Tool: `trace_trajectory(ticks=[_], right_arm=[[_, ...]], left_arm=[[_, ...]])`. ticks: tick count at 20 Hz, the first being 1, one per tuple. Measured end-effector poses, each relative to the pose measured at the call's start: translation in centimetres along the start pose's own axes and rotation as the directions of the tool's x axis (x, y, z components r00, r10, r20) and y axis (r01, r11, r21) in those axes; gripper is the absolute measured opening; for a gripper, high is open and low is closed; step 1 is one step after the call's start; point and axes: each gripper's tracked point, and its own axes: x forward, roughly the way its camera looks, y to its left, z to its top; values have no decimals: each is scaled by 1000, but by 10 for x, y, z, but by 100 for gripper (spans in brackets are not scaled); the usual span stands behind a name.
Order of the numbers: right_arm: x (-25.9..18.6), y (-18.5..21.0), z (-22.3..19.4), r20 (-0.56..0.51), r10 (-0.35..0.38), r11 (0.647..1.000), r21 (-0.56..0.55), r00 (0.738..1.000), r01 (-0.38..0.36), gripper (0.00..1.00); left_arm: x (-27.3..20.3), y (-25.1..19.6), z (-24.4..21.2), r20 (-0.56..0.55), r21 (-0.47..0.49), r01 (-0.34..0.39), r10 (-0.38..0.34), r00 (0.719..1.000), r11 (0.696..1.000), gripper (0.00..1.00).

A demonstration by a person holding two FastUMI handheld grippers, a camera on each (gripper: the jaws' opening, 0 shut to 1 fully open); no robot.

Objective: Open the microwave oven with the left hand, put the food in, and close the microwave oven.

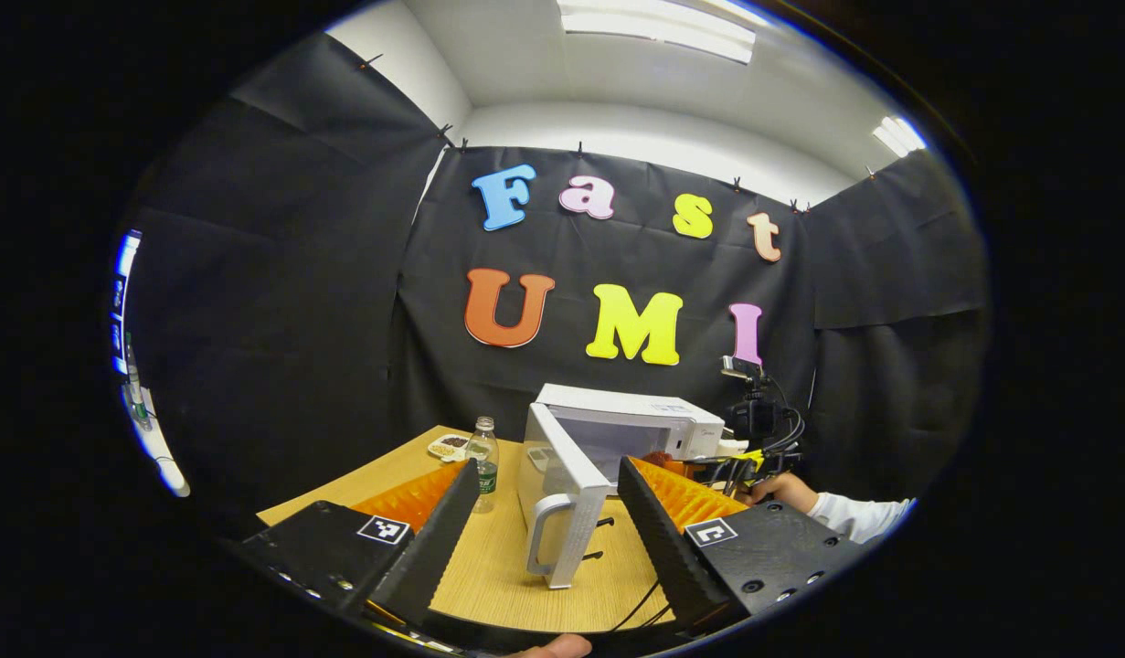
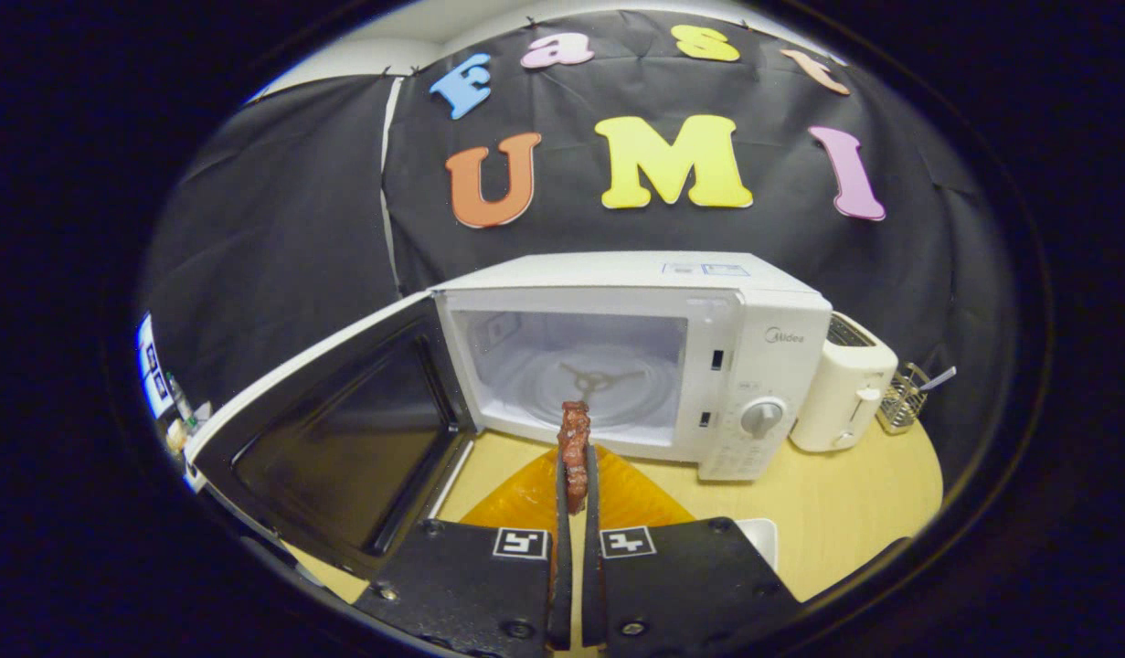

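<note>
Upright, food strip (image 2: pixel 575 452) toward microwave (image 2: pixel 635 356).

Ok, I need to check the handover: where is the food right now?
In the right gripper view the food is pinched in the right gripper, just in front of the open microwave, not yet inside.

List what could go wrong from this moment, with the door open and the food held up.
The right hand-held gripper pinches the food by its lower part only, so it might slip before reaching the microwave cavity. The open door stands between the left hand-held gripper's spread fingers; a careless swing could knock it or the bottle.
</note>
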Motion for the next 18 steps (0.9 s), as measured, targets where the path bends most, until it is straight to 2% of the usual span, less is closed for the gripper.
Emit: trace_trajectory(ticks=[3,5,11,16,18], right_arm=[[34,10,16,101,16,991,133,995,-30,8],[59,13,24,148,12,972,231,989,-46,8],[131,13,36,202,-25,874,479,979,-77,8],[175,-9,35,204,-124,791,612,971,-27,8],[188,-18,31,188,-157,769,640,970,0,8]], left_arm=[[2,-3,-6,-19,3,26,-26,999,1000,94],[5,-7,-2,-1,15,51,-50,999,999,93],[23,-18,-8,-14,26,126,-126,992,992,93],[32,-7,-9,-14,22,117,-117,993,993,93],[34,-3,-11,-17,35,111,-110,994,993,94]])
